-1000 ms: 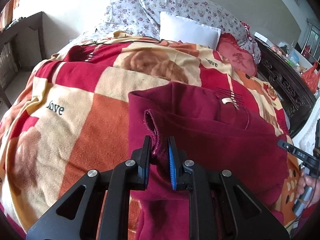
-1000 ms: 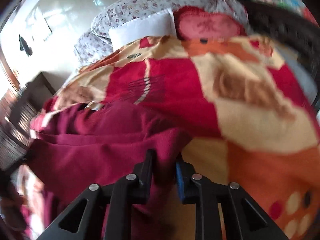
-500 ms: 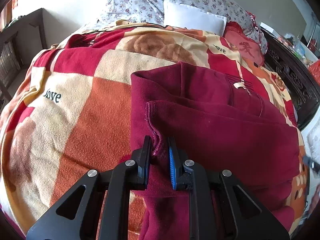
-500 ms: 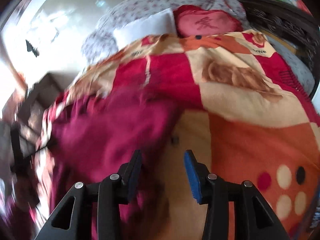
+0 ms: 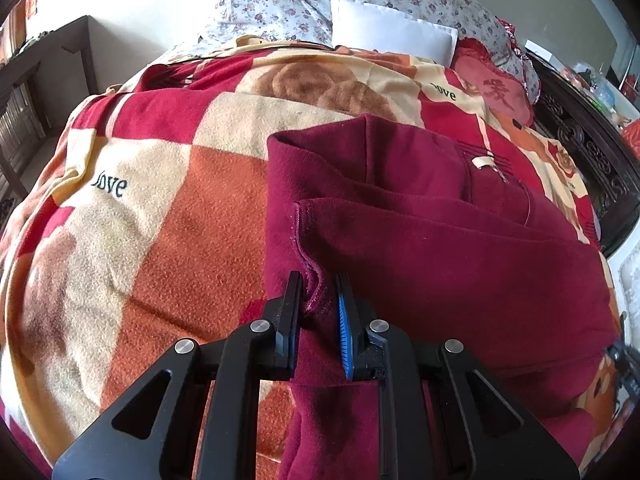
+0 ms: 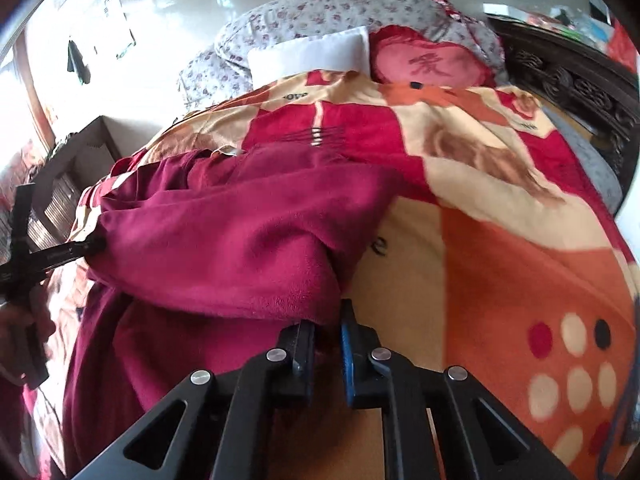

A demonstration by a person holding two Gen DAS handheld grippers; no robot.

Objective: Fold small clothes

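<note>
Bed's patterned blanket (image 5: pixel 168 248) under maroon garment (image 5: pixel 440 264). Left gripper (image 5: pixel 318 304) and right gripper (image 6: pixel 326 332), jaws narrow, pinching hem at six o'clock, steadying the fold.

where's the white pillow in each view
Left wrist: white pillow sits top centre, right of middle, against the floral pillows.
Right wrist: white pillow sits upper centre, left of middle.
Shared landmark: the red heart cushion lies just right of it in both.
</note>
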